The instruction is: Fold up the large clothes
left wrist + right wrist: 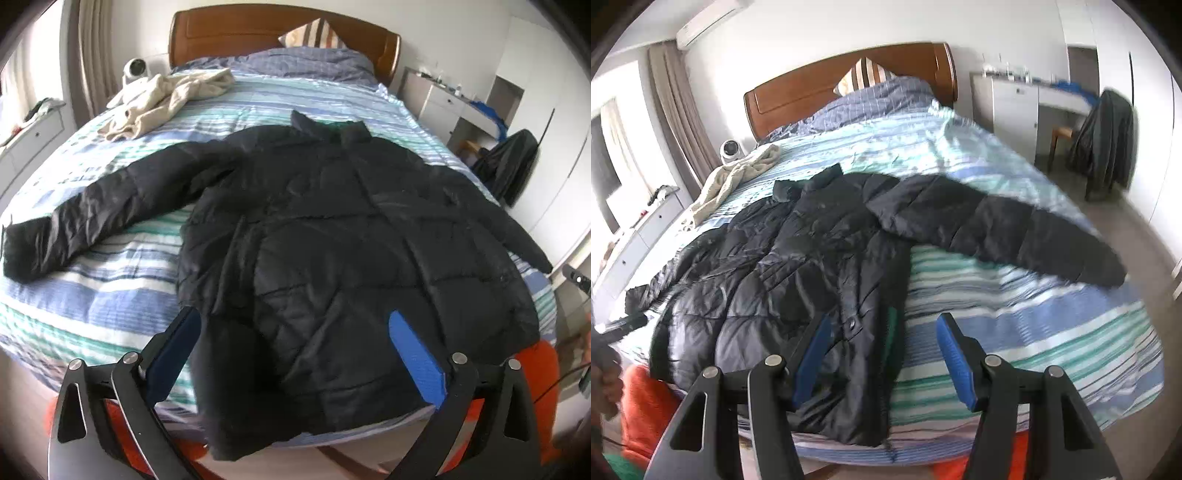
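Note:
A large black quilted puffer jacket (332, 229) lies spread flat on a bed with a striped blue, green and white cover (110, 295). Its collar points to the headboard, and one sleeve (92, 214) stretches out to the left. My left gripper (295, 339) is open, its blue pads straddling the jacket's hem near the foot of the bed. In the right wrist view the jacket (798, 266) shows with its other sleeve (1015, 229) stretched to the right. My right gripper (882, 350) is open over the jacket's right hem edge.
A beige garment (166, 99) lies crumpled at the bed's far left. Pillows and a wooden headboard (280, 33) are at the back. White drawers stand left, and a desk and a chair draped with a dark garment (509, 166) stand right. Something orange (642, 413) lies by the bed foot.

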Motion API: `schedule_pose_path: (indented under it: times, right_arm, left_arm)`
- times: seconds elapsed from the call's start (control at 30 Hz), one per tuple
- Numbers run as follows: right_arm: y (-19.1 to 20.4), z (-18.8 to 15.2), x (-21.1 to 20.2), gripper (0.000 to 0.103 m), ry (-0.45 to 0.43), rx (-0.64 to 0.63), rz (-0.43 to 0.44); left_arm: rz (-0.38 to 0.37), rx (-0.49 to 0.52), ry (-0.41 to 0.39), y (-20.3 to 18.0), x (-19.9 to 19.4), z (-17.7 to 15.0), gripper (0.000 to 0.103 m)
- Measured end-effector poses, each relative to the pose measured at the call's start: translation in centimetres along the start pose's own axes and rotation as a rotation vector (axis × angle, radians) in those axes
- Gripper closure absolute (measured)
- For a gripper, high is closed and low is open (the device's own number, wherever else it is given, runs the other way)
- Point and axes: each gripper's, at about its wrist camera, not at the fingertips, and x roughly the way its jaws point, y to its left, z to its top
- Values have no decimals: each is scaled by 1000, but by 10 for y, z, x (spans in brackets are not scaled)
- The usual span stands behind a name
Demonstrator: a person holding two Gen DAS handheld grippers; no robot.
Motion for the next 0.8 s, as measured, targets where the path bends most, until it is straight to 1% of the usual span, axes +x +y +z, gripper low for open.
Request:
schedule_pose_path:
  times: [0.03, 0.1, 0.13, 0.17, 0.2, 0.23, 0.27, 0.3, 0.33, 0.37, 0.43, 0.53, 0.6, 0.67, 0.73, 0.8]
  right_arm:
    - [-2, 2, -2, 42, -14, -2, -15]
    - [-10, 7, -5, 41, -47, 14, -29]
    - [-15, 10, -8, 40, -73, 26, -36]
    - [-23, 14, -12, 37, -109, 41, -54]
    - [-38, 18, -17, 35, -155, 75, -96]
    - [-52, 21, -20, 35, -175, 116, -122]
    - [-63, 22, -22, 34, -186, 151, -132]
    - [-86, 23, -24, 34, -201, 221, -147]
    - [-102, 23, -23, 35, -203, 270, -160]
    - [-128, 21, -20, 34, -194, 350, -172]
    - [-164, 14, -12, 34, -175, 468, -156]
    - [-229, -5, 13, 34, -129, 698, -78]
    - [-258, -18, 29, 34, -112, 836, -20]
    - [-281, -26, 48, 33, -110, 944, 38]
    - [-295, -30, 66, 33, -92, 1004, 41]
    - [-304, -32, 84, 35, -80, 1058, 10]
  left_arm:
    - [19, 9, -13, -4, -2, 3, 1]
    - [34, 13, -40, -5, -6, 7, 1]
    - [40, 9, -44, -4, -5, 10, 1]
    - [38, 1, -45, -3, -5, 13, 1]
    - [27, -14, -44, -1, -4, 16, 2]
    - [17, -26, -42, 1, -3, 18, 2]
    - [3, -44, -39, 5, -1, 20, 2]
    - [-2, -58, -37, 7, 0, 21, 2]
    - [-1, -65, -37, 9, 0, 22, 2]
    - [6, -68, -39, 10, 1, 23, 2]
    - [34, -61, -44, 10, 2, 24, 2]
    - [58, -55, -42, 8, 6, 24, 2]
    - [57, -60, -36, 7, 8, 25, 2]
    - [57, -63, -29, 5, 10, 26, 2]
    - [62, -61, -26, 4, 11, 27, 2]
    - [67, -59, -25, 4, 12, 27, 2]
